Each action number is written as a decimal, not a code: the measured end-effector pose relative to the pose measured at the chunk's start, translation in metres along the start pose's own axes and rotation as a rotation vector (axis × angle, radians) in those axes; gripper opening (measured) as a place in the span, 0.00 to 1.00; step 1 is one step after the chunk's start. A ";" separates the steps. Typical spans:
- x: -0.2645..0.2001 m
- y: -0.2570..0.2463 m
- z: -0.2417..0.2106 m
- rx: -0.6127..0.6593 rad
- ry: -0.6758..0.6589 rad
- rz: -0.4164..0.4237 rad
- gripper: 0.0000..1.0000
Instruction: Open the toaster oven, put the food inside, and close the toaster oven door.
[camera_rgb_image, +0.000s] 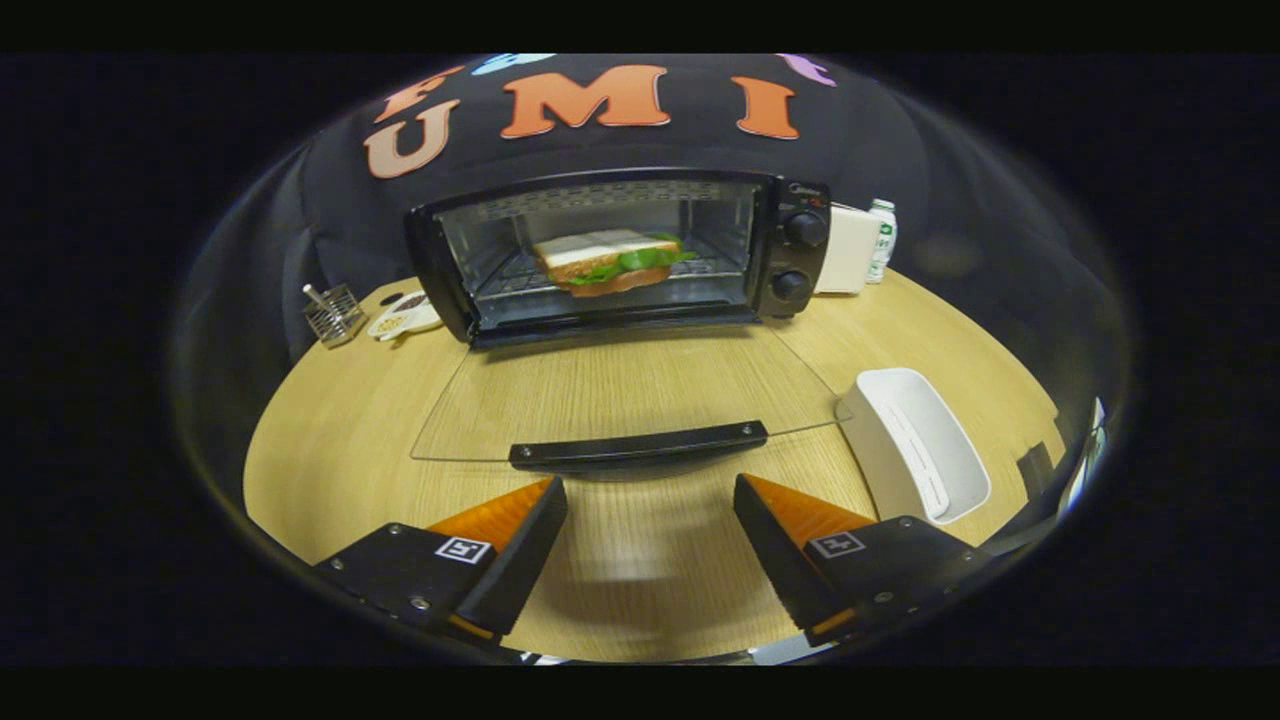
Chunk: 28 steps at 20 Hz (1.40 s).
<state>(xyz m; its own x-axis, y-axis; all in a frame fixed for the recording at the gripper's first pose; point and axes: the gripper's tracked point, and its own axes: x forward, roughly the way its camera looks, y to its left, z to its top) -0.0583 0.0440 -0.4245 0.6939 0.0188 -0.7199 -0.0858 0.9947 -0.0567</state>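
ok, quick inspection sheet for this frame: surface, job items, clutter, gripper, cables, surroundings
Surface: light wood-grain table, bare ahead of the fingers.
Job's things: toaster oven at the back of the table, glass door folded down flat, its black handle just ahead of the fingers. Sandwich sits on the rack inside.
Clutter: white tray right of the door; wire holder and small printed dish left of the oven; white box and bottle on its right.
Gripper: gripper open, holding nothing, short of the handle.
Cables: nothing seen.
Surroundings: black cloth wall behind the table.
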 end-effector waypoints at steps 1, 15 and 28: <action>0.004 -0.001 -0.003 -0.011 0.009 0.001 1.00; 0.004 0.001 0.029 -0.037 -0.006 0.001 1.00; -0.001 0.001 0.164 -0.028 -0.225 -0.023 1.00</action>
<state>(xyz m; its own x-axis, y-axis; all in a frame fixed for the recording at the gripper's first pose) 0.0582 0.0615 -0.3098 0.8375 0.0210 -0.5460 -0.0855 0.9920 -0.0929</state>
